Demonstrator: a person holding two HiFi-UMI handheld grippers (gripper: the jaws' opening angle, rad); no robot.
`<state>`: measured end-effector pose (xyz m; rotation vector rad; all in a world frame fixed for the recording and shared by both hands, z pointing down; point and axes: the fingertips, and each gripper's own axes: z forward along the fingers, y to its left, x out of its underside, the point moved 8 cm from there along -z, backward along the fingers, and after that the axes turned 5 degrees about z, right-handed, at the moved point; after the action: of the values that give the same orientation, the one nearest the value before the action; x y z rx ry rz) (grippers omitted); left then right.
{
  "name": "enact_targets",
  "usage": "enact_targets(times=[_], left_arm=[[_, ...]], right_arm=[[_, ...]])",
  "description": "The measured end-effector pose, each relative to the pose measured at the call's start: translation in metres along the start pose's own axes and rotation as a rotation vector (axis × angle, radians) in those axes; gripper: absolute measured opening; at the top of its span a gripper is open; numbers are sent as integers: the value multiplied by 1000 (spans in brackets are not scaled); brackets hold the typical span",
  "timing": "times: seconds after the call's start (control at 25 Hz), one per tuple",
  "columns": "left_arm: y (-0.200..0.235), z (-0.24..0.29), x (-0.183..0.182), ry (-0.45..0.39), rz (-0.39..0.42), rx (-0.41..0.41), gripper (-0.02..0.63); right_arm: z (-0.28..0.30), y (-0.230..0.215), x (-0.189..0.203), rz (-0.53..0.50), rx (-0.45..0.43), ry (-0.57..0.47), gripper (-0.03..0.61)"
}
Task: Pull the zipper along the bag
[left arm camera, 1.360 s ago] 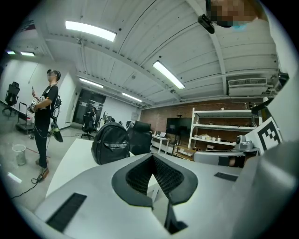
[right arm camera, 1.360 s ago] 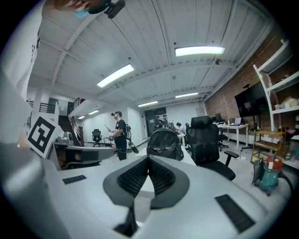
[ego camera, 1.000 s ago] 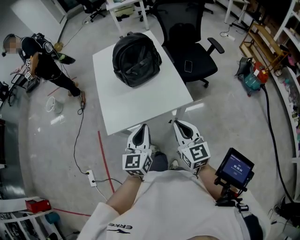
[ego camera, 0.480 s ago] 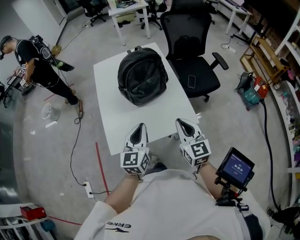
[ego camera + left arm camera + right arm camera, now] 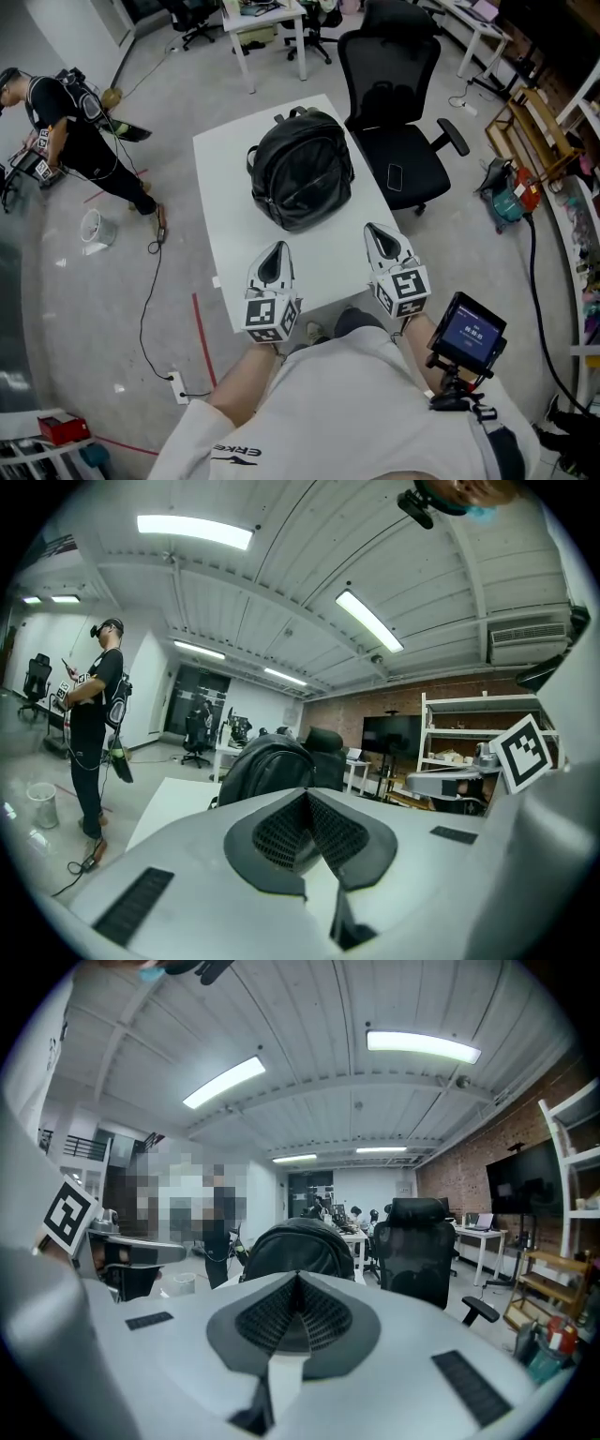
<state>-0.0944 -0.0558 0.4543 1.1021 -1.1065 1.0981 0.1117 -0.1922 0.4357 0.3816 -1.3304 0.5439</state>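
Observation:
A black backpack (image 5: 302, 178) lies on the far half of a white table (image 5: 230, 234); its zipper pull is too small to make out. My left gripper (image 5: 274, 251) hovers over the table's near edge, shut and empty. My right gripper (image 5: 380, 234) is level with it, to the right and just below the bag, also shut with nothing in it. Both point toward the bag and are clear of it. The backpack (image 5: 267, 771) rises beyond the closed jaws in the left gripper view, and the backpack (image 5: 295, 1246) shows the same way in the right gripper view.
A black office chair (image 5: 398, 112) with a phone on its seat stands right of the table. A person (image 5: 70, 122) works on the floor at far left beside a small bucket (image 5: 97, 228). A cable and power strip (image 5: 178, 386) lie on the floor. A small screen (image 5: 466, 333) sits by my right arm.
I have moved closer to the table: both grippers advanced from below its near edge to over it, toward the backpack. Jaws stayed shut.

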Motion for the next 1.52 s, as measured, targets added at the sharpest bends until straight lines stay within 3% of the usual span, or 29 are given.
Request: enact_targets(times=[0.84, 1.12, 1.36, 1.52], left_arm=[[75, 123, 6, 102, 4, -184, 3], [74, 134, 10, 130, 95, -202, 5], [72, 142, 15, 168, 129, -201, 97], [75, 148, 14, 181, 140, -208, 110]], right_arm=[[194, -109, -33, -92, -73, 95, 5], [230, -130, -26, -129, -113, 117, 5], [261, -148, -22, -216, -219, 170, 9], [283, -156, -23, -294, -324, 208, 92]])
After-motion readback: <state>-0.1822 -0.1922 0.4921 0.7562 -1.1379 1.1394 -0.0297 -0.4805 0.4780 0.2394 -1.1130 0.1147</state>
